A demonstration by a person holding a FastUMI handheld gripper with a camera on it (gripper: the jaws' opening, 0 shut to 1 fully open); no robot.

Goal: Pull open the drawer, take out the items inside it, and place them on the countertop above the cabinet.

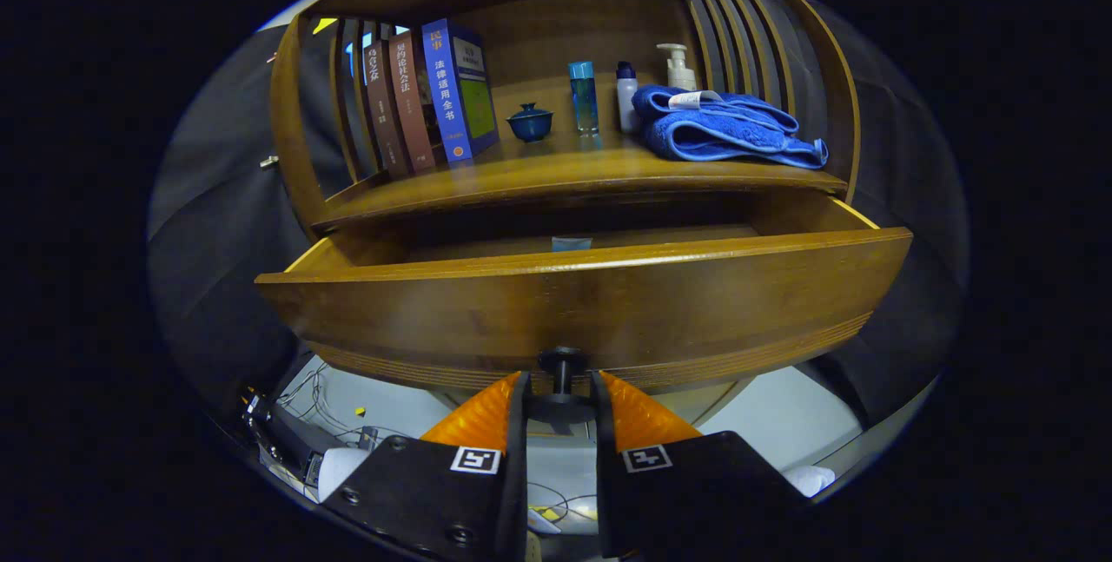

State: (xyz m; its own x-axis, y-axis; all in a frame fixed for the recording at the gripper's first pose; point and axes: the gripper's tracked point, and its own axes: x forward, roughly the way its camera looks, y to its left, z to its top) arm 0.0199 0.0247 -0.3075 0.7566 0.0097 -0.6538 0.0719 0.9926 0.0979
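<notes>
The wooden drawer (582, 310) of the cabinet stands pulled out toward me. Its dark knob (561, 364) sits between my fingers, and my gripper (560, 388) is shut on it, one finger pressing each side. Inside the drawer, near the back, the top of a small pale blue item (571, 242) shows above the front panel; the rest of the interior is hidden. The countertop (556, 175) lies just above the drawer.
On the countertop stand three books (426, 97), a blue lidded cup (530, 122), a blue bottle (584, 95), a white bottle (627, 97), a pump bottle (677, 67) and a folded blue towel (730, 129). Cables and gear (304, 436) lie on the floor below.
</notes>
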